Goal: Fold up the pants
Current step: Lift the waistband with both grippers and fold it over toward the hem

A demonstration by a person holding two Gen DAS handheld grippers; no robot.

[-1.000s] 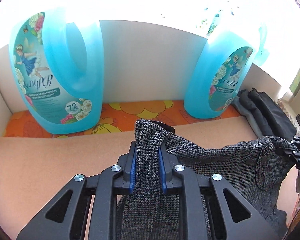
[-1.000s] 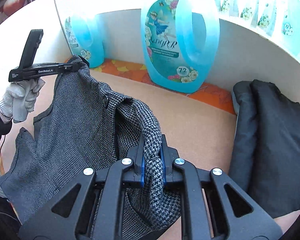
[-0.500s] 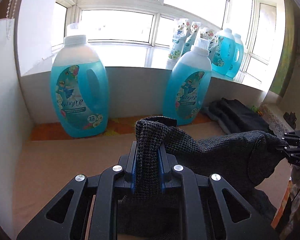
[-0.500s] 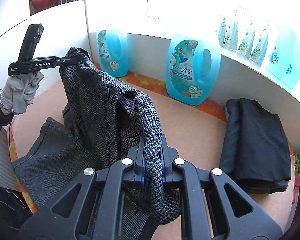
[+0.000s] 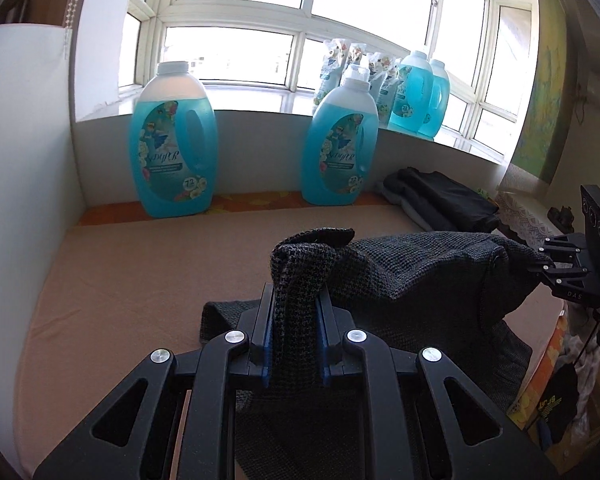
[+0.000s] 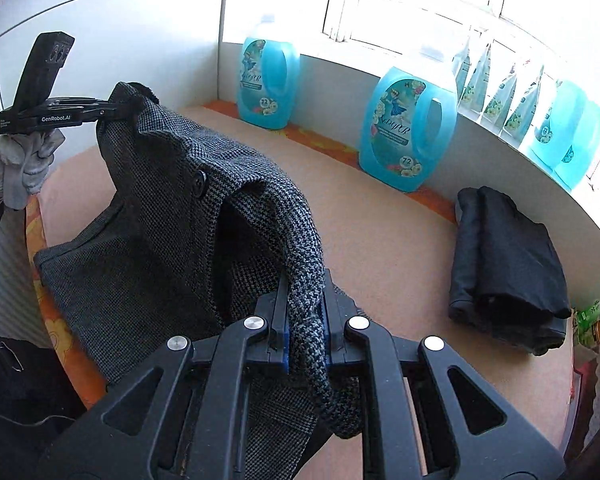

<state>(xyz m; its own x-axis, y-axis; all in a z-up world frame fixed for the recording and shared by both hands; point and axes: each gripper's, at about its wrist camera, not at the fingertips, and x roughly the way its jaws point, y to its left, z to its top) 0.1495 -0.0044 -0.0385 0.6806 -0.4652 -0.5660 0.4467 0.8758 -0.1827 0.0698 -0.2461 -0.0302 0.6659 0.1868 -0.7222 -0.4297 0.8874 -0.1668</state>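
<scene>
The grey houndstooth pants point(image 6: 168, 216) are shown lifted by the waistband above the tan table surface point(image 5: 148, 264), with the waistband stretched between the two tools and the legs hanging down over the near edge of the table. The left gripper point(image 5: 294, 316) is clamped on one end of the waistband, a bunch of cloth being pinched between its blue pads point(image 5: 265, 344). The right gripper point(image 6: 305, 312) is likewise closed on the opposite end, where a rolled edge of fabric is held. A waist button point(image 6: 198, 180) is visible on the spread front. No fold is seen in the garment; the task is judged to be at an early stage, with laying flat and all folding left. A folded dark garment point(image 6: 508, 256) is seen at the far right of the table. Two blue detergent bottles point(image 5: 172, 140) are stood along the far wall.
</scene>
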